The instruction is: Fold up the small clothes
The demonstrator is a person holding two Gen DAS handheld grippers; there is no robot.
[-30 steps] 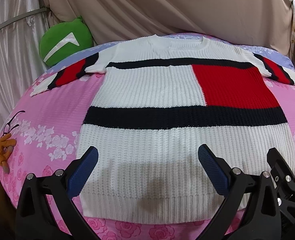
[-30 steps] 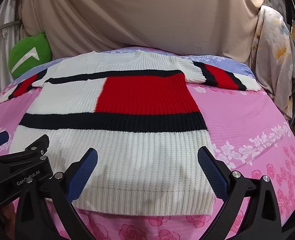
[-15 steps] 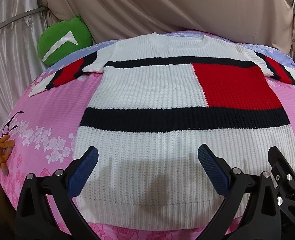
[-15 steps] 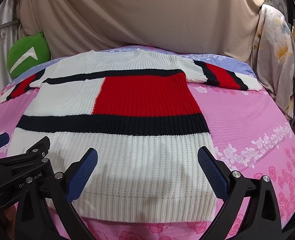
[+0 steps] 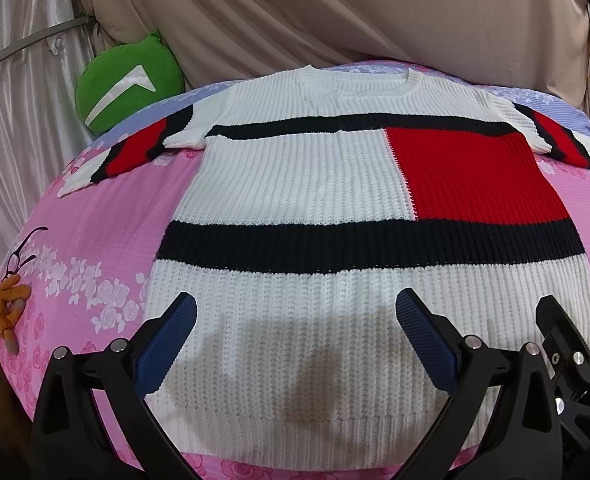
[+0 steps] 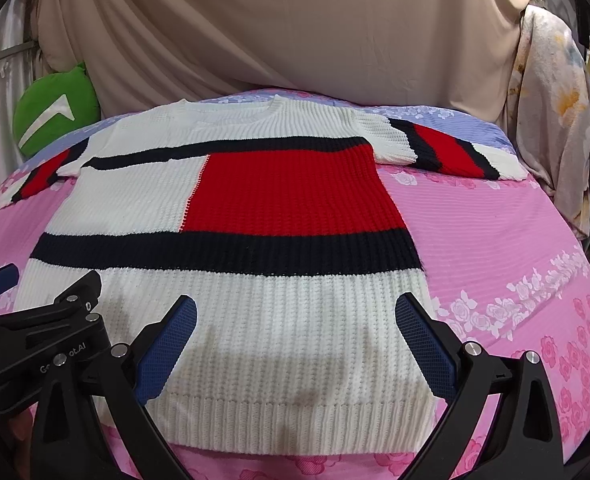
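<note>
Just past my two sets of jaws, both spread wide and holding nothing, lies the near hem of the sweater (image 5: pixel 335 360), flat and face up on the pink bed (image 6: pixel 515 240). My left gripper (image 5: pixel 295 336) hangs over the hem's left half, my right gripper (image 6: pixel 295 336) over its right half. To fold well, I judge each should drop to a hem corner, pinch both knit layers, then carry the hem evenly toward the far collar. Thick ribbing may slip, so bite deep. Farther off, both striped sleeves spread outward; a green cushion (image 5: pixel 129 80) sits far left.
</note>
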